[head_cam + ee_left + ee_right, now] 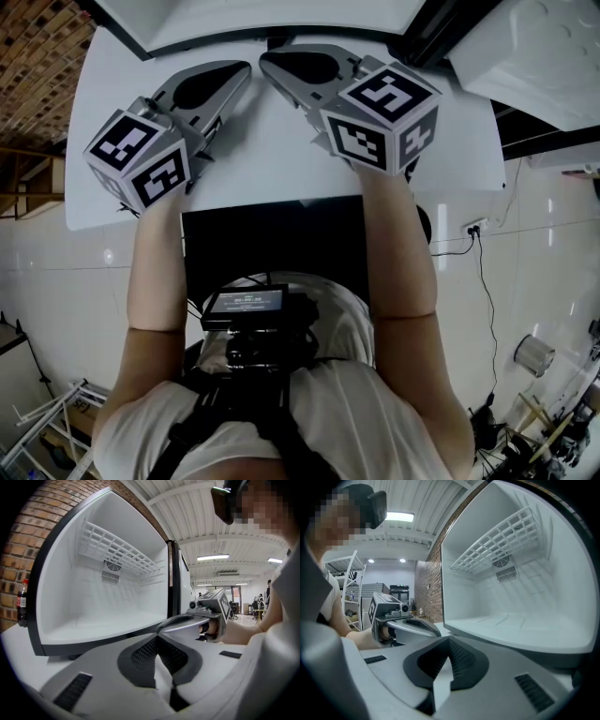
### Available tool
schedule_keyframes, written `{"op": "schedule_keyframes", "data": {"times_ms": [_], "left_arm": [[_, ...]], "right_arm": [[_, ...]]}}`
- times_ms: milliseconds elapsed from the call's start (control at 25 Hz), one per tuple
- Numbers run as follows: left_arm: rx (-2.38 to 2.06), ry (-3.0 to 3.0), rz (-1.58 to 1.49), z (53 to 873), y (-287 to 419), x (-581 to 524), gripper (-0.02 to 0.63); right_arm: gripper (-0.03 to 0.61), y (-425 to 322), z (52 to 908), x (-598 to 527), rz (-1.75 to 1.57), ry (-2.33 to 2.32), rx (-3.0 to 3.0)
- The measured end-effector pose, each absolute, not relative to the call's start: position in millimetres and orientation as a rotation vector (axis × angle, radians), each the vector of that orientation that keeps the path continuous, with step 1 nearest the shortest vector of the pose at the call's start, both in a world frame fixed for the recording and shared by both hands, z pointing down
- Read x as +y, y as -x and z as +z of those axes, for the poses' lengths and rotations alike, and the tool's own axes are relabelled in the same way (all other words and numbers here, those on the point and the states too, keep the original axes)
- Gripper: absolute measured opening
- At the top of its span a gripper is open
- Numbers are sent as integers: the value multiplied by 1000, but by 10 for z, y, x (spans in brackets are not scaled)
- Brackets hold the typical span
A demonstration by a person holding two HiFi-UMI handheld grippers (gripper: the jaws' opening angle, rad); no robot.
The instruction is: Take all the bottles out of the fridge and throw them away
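Grippers both closed – left gripper [157, 638] jaws are together w/ nothing between them, and so are right gripper [449, 639] jaws. Both are held side by side over the white table [272, 159], tips close to each other and aimed at the fridge [93, 597], marker cubes back near the table's front edge. A hand [211, 629] is wrapped round the right gripper's handle.

Fridge stands open toward the table's back edge. Its interior is white, w/ a wire shelf [117, 550] up near the ceiling and a round vent [111, 564] on the rear wall. The floor of the compartment is bare.

One bottle [21, 603] – dark liquid, red label, upright – stands toward the table's left edge, just outside the fridge's left wall, next to the brick wall [14, 559]. It is well apart from both grippers.
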State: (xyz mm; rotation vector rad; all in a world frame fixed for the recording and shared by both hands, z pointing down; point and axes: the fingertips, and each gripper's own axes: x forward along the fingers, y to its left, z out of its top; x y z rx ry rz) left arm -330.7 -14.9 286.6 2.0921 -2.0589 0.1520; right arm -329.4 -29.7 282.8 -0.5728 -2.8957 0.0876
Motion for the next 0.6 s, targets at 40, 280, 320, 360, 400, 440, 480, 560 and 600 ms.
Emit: {"op": "schedule_keyframes", "data": {"times_ms": [40, 280, 320, 360, 400, 440, 480, 560, 600], "left_arm": [[-2060, -2093, 153, 2864, 3314, -149, 11], [-2054, -2079, 151, 2897, 3297, -123, 11], [-2050, -2072, 153, 2909, 3294, -111, 11], [-2048, -2066, 157, 2913, 3299, -102, 11], [-2046, -2068, 158, 2903, 3307, -107, 11], [-2042, -2082, 153, 2882, 3301, -133, 11], [-2033, -2106, 141, 2858, 3280, -173, 11], [-2025, -2142, 132, 2819, 3260, -225, 11], [-2030, -2147, 137, 2803, 3274, -229, 11]], "right_arm": [[0, 3300, 2827, -297, 87, 573, -2896], [0, 3277, 2862, -272, 101, 575, -2887], [0, 3272, 2877, -264, 108, 576, -2883], [0, 3274, 2885, -258, 114, 579, -2880], [0, 3283, 2882, -258, 116, 583, -2879], [0, 3288, 2870, -268, 113, 584, -2877], [0, 3285, 2855, -286, 105, 581, -2877], [0, 3294, 2824, -318, 81, 570, -2884], [0, 3313, 2808, -322, 71, 569, -2891]]}}
